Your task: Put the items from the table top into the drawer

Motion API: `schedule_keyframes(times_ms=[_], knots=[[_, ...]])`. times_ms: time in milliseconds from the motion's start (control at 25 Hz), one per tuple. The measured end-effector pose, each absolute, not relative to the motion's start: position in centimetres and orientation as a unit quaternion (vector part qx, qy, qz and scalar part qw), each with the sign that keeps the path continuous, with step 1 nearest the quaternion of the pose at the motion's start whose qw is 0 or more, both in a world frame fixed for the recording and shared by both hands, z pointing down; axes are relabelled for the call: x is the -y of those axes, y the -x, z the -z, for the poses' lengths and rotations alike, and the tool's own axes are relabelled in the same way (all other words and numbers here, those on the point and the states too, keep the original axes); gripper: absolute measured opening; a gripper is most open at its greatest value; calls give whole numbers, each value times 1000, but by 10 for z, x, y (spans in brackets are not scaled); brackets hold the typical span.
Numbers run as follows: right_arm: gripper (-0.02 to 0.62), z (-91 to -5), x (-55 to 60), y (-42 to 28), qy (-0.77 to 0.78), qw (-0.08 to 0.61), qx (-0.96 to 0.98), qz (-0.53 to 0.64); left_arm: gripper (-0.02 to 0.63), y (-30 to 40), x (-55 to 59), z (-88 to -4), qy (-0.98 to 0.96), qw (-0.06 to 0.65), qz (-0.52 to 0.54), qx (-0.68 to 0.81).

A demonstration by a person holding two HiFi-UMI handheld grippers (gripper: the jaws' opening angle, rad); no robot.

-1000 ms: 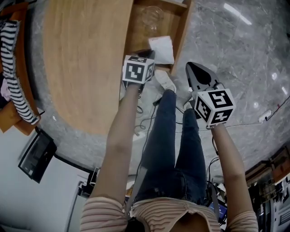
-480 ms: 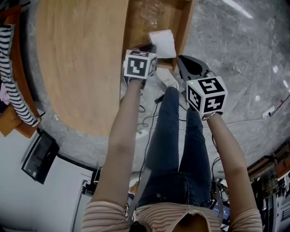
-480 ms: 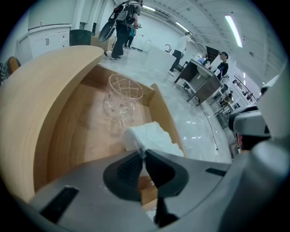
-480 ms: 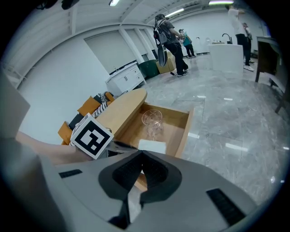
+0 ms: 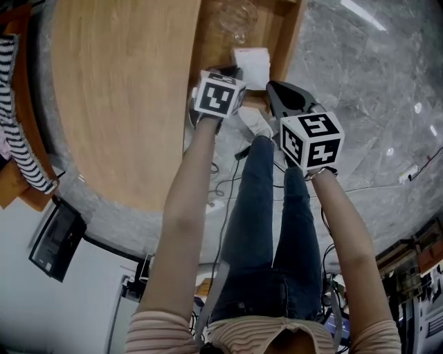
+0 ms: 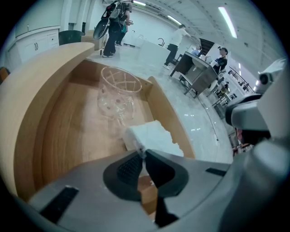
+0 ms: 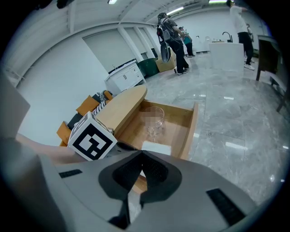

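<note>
The open wooden drawer point(image 5: 294, 41) juts from the round table top point(image 5: 118, 97). A clear glass point(image 5: 235, 17) lies inside it, also visible in the left gripper view point(image 6: 118, 95) and the right gripper view point(image 7: 155, 118). A white folded pad point(image 5: 251, 66) rests near the drawer's front. My left gripper point(image 5: 232, 70) is over that front edge, and its jaws point(image 6: 142, 154) are shut on the pad's near corner point(image 6: 154, 138). To its right, my right gripper point(image 5: 271, 86) hangs just outside the drawer front, jaws point(image 7: 142, 153) shut on nothing.
A person's legs in jeans and a white shoe point(image 5: 255, 123) stand on the grey marble floor point(image 5: 374, 83) below the drawer. Cables point(image 5: 221, 187) trail on the floor. A striped garment point(image 5: 17, 110) hangs on a chair at the left. People stand far off in the room point(image 7: 174, 36).
Both grippers have moved down and toward the drawer. The white pad has gone with the left gripper, deeper into the drawer. The right gripper has drawn closer to the left one.
</note>
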State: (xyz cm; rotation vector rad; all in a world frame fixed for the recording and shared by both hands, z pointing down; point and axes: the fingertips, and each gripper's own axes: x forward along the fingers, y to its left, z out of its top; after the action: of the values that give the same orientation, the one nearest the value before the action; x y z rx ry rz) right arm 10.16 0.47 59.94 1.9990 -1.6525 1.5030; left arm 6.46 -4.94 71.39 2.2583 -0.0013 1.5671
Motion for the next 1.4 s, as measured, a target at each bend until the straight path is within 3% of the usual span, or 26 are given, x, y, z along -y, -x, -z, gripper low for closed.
schedule_keyframes(times_ms=[640, 1400], knots=[[8, -615, 0, -94, -662, 79, 546, -508, 32, -60, 70, -722, -789, 160, -593, -13], [8, -595, 1, -110, -673, 73, 545, -494, 81, -65, 67, -692, -809, 211, -547, 46]])
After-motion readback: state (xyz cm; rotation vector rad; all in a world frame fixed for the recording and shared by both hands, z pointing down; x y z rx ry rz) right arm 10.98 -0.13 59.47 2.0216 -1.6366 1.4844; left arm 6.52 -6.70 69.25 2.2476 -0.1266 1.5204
